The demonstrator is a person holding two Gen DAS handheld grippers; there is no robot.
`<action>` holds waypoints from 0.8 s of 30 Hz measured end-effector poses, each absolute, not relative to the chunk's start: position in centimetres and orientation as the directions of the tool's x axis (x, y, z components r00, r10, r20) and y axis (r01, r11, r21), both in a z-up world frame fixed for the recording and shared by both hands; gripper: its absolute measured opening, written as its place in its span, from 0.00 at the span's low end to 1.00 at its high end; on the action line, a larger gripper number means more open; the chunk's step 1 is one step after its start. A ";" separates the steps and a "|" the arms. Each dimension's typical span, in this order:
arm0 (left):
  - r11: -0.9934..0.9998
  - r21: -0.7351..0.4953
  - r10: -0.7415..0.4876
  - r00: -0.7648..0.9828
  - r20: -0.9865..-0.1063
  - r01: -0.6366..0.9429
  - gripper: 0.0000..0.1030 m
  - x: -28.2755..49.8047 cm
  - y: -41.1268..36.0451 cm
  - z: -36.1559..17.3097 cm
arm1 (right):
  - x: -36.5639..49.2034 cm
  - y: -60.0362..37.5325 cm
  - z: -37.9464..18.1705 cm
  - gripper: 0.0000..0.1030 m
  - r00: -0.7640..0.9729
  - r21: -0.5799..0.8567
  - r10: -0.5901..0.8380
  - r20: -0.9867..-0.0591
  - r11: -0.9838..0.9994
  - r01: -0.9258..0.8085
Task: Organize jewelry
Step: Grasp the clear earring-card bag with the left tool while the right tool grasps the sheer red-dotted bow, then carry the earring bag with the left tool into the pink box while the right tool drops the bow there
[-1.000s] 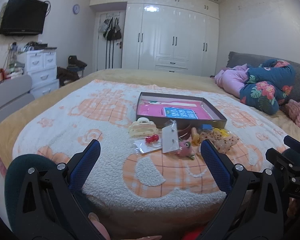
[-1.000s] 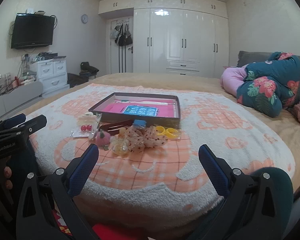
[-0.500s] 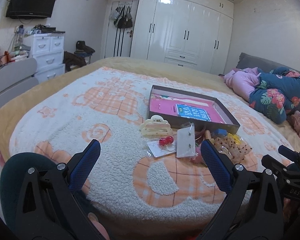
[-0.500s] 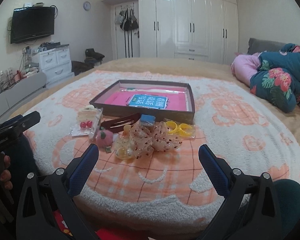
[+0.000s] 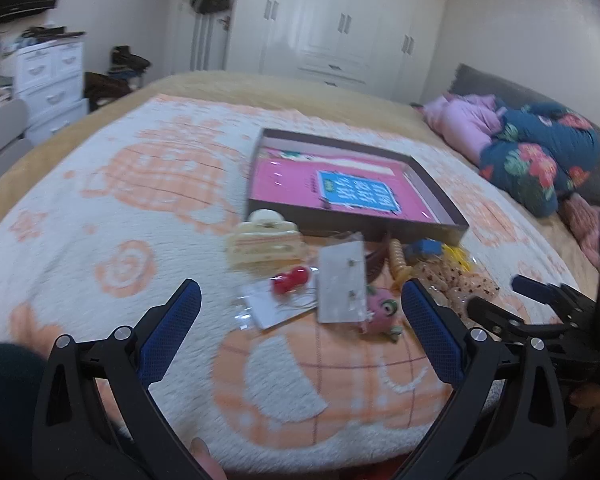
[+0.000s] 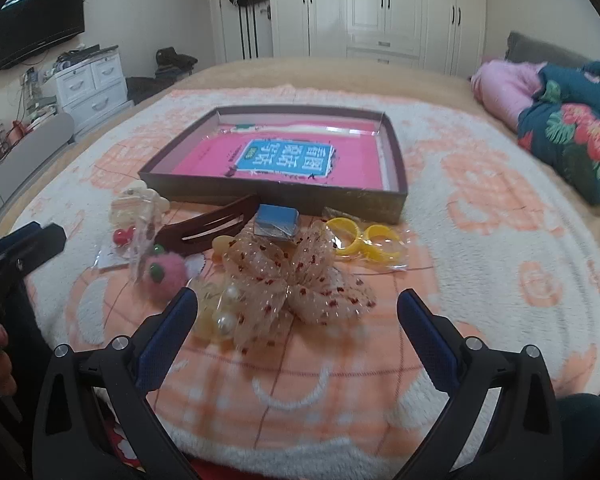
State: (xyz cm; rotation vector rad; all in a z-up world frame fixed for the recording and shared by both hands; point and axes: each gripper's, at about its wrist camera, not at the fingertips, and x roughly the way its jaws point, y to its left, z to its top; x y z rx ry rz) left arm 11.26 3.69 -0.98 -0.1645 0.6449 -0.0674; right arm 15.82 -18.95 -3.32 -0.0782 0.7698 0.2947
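Observation:
A shallow brown box [image 6: 364,200] with a pink lining [image 5: 284,184] lies on the bed blanket. In front of it lies a cluster of accessories: a cream claw clip [image 5: 262,240], red bead earrings [image 5: 290,280] on a card, a bagged earring card [image 5: 340,280], a pink fuzzy ball [image 6: 164,272], a brown hair clip [image 6: 216,228], a blue block [image 6: 278,220], yellow rings [image 6: 364,238] in a bag, and a dotted tulle bow [image 6: 296,280]. My left gripper [image 5: 300,320] hovers open just short of the cards. My right gripper [image 6: 298,326] is open just short of the bow.
The white and orange blanket [image 6: 480,208] covers the bed. Folded floral and pink bedding [image 6: 560,120] lies at the right. White drawers [image 6: 92,84] and a wall television [image 6: 36,40] stand at the left, with wardrobes [image 6: 380,8] behind.
Both grippers have moved forward over the bed toward the cluster of accessories, which now looks larger. Both stay open and hold nothing.

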 end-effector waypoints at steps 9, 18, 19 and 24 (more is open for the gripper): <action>0.968 -0.244 -0.209 0.710 -0.673 0.055 0.75 15.8 2.5 -2.5 | 17.9 -19.6 -4.7 0.94 0.647 0.075 0.247 -0.722 0.957 -0.282; 0.946 -0.315 -0.283 0.659 -0.697 0.073 0.49 17.1 2.1 -3.9 | 18.5 -19.6 -5.7 0.77 0.593 0.149 0.330 -0.735 0.931 -0.333; 0.946 -0.318 -0.282 0.655 -0.701 0.067 0.49 17.3 2.1 -4.0 | 18.5 -19.7 -5.7 0.75 0.592 0.153 0.333 -0.734 0.931 -0.333; 0.947 -0.318 -0.270 0.647 -0.713 0.044 0.37 17.8 2.2 -4.4 | 18.2 -20.0 -5.7 0.42 0.596 0.139 0.326 -0.734 0.931 -0.338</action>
